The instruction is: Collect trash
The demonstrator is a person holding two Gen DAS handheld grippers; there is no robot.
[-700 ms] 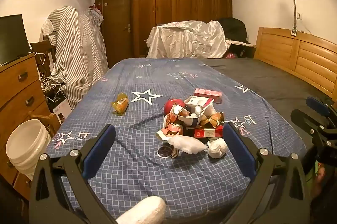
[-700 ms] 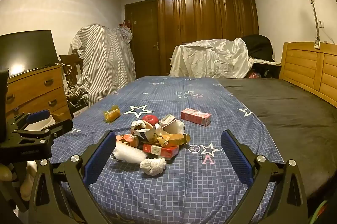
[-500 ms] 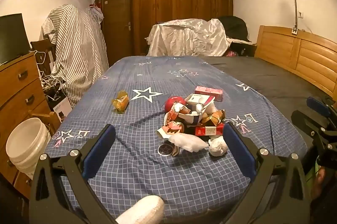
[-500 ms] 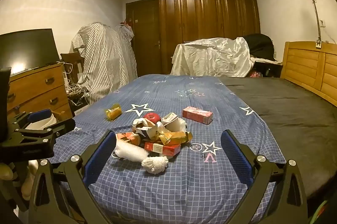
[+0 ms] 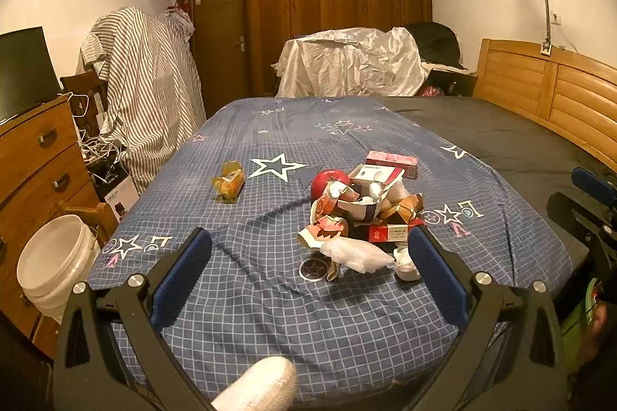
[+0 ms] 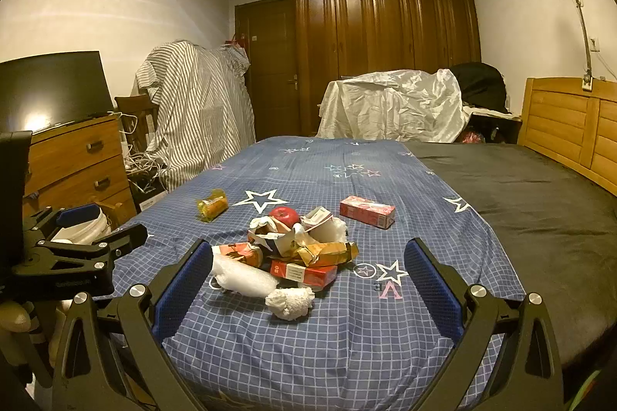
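Observation:
A heap of trash point(image 5: 362, 214) point(image 6: 297, 252) lies on the blue checked bedspread point(image 5: 270, 287): torn cartons, a red box point(image 6: 302, 272), a clear plastic bag point(image 5: 356, 254) point(image 6: 243, 278), a crumpled white tissue point(image 6: 289, 301) and a red apple point(image 5: 327, 179) point(image 6: 284, 216). A pink box point(image 5: 391, 161) point(image 6: 366, 212) lies just behind the heap. A yellow wrapper point(image 5: 228, 181) point(image 6: 211, 208) sits apart to the left. My left gripper point(image 5: 308, 260) hovers open short of the heap. My right gripper point(image 6: 308, 270) is open too, nothing between its fingers.
A white bucket point(image 5: 54, 264) stands on the floor left of the bed, beside a wooden dresser point(image 5: 34, 160). A wooden headboard point(image 5: 551, 90) runs along the right. A dark blanket point(image 6: 520, 195) covers the bed's right half. A striped cloth point(image 5: 146, 94) drapes furniture at the far left.
Both views have crept slightly closer to the heap. The jaws stay wide and nothing on the bed has moved.

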